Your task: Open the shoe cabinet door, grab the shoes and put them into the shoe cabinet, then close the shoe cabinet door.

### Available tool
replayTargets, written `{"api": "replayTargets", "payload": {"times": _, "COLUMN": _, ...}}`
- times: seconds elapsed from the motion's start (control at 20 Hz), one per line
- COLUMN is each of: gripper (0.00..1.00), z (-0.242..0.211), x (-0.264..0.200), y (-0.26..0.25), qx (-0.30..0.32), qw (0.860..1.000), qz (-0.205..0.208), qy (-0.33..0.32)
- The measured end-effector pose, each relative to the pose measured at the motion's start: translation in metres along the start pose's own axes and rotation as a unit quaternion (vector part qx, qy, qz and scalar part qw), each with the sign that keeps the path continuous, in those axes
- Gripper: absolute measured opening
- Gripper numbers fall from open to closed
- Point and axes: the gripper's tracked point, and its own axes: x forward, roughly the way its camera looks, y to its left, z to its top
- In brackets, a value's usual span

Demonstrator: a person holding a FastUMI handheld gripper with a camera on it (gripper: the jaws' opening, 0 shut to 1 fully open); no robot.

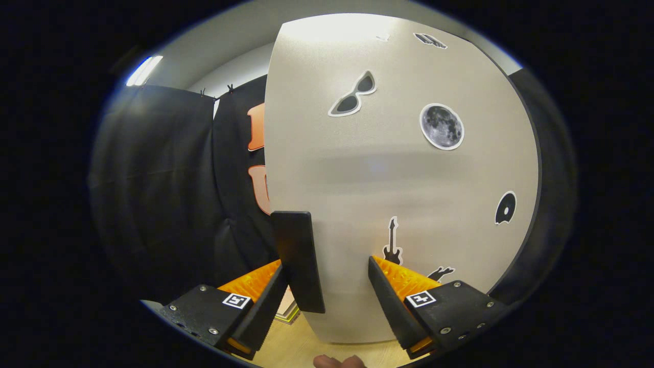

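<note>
The shoe cabinet door [403, 174] stands upright, long axis vertical, close ahead. Its dark upright handle [299, 260] lies between the spread fingers of the gripper [329, 286], beside one finger; the other is apart.

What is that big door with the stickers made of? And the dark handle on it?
The cabinet door looks like painted or laminated board, pale beige with a soft matte sheen; it could be metal. Its flat stickers look like glossy printed vinyl. The handle looks like matte dark plastic or wood, just ahead of the open gripper.
</note>
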Motion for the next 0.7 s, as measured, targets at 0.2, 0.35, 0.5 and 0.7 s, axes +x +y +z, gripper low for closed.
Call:
{"api": "replayTargets", "payload": {"times": 0.2, "gripper": 0.97, "z": 0.0038, "x": -0.0005, "y": 0.0003, "qx": -0.003, "qw": 1.000, "qz": -0.003, "qy": -0.004}}
{"api": "replayTargets", "payload": {"times": 0.35, "gripper": 0.97, "z": 0.0027, "x": -0.0002, "y": 0.0016, "qx": -0.002, "qw": 1.000, "qz": -0.002, "qy": -0.006}}
{"api": "replayTargets", "payload": {"times": 0.5, "gripper": 0.97, "z": 0.0039, "x": -0.0025, "y": 0.0028, "qx": -0.005, "qw": 1.000, "qz": -0.001, "qy": -0.007}}
{"api": "replayTargets", "payload": {"times": 0.7, "gripper": 0.96, "z": -0.0020, "x": -0.0063, "y": 0.0049, "qx": 0.032, "qw": 0.999, "qz": 0.006, "qy": 0.013}}
